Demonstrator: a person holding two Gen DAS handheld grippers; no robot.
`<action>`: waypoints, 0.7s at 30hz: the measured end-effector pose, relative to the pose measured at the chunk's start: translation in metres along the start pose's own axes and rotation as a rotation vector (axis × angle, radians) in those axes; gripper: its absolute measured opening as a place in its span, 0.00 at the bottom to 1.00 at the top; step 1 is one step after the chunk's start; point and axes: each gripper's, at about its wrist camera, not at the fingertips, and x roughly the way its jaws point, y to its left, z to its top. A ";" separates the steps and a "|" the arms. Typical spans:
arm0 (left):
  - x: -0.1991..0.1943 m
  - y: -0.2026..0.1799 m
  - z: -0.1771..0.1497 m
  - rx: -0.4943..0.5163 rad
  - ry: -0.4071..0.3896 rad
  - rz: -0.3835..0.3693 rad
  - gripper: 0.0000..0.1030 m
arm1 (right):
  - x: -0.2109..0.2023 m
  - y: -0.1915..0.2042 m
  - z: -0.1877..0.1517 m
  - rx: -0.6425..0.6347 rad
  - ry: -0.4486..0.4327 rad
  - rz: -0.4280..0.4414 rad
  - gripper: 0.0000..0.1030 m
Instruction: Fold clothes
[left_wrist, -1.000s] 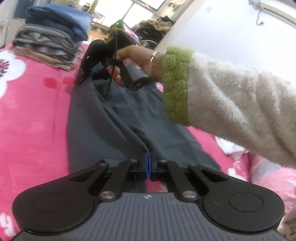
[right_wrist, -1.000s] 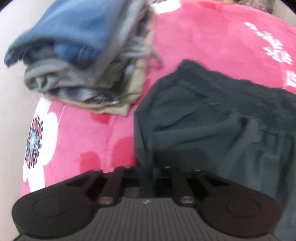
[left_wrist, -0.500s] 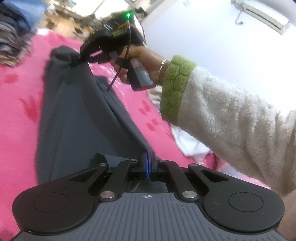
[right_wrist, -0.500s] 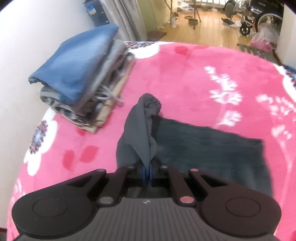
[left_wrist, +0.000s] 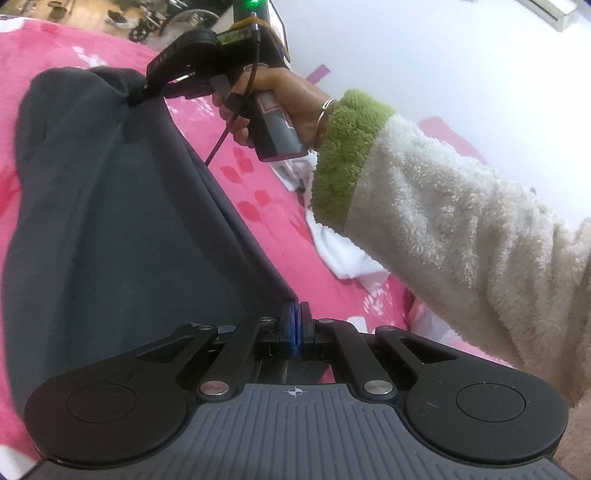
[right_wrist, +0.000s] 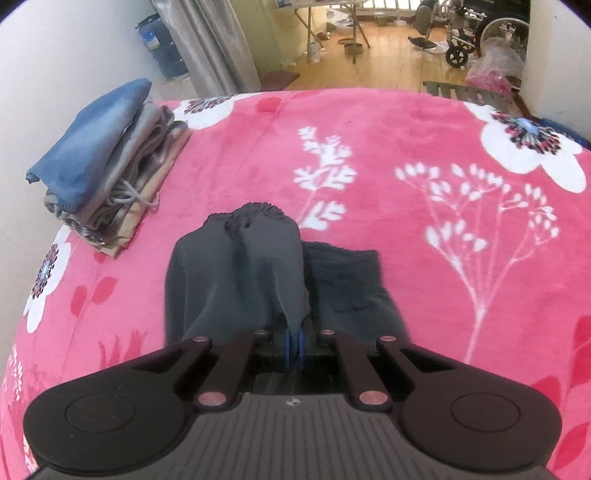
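Both the left gripper and right gripper clench the dark trousers, lifted beside the folded pile; a thin pinch could slip, spoiling the fold.

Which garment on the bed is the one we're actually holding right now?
The dark grey garment, pinched by both grippers and half lifted. The blue top piece and the others sit untouched in the folded stack.

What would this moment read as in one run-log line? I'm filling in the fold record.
left claw: shut on dark grey garment | right claw: shut on dark grey garment | garment: edge lifted off pink blanket | folded stack: far left
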 end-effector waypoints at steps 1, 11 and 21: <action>-0.003 0.002 -0.001 -0.002 0.007 -0.004 0.00 | -0.002 -0.005 -0.002 -0.003 -0.007 0.002 0.05; 0.012 0.026 0.007 -0.052 0.052 0.020 0.00 | -0.003 -0.079 -0.046 0.233 -0.048 0.008 0.48; -0.003 0.016 0.021 -0.080 -0.020 0.014 0.00 | -0.179 -0.201 -0.177 0.723 -0.474 0.192 0.56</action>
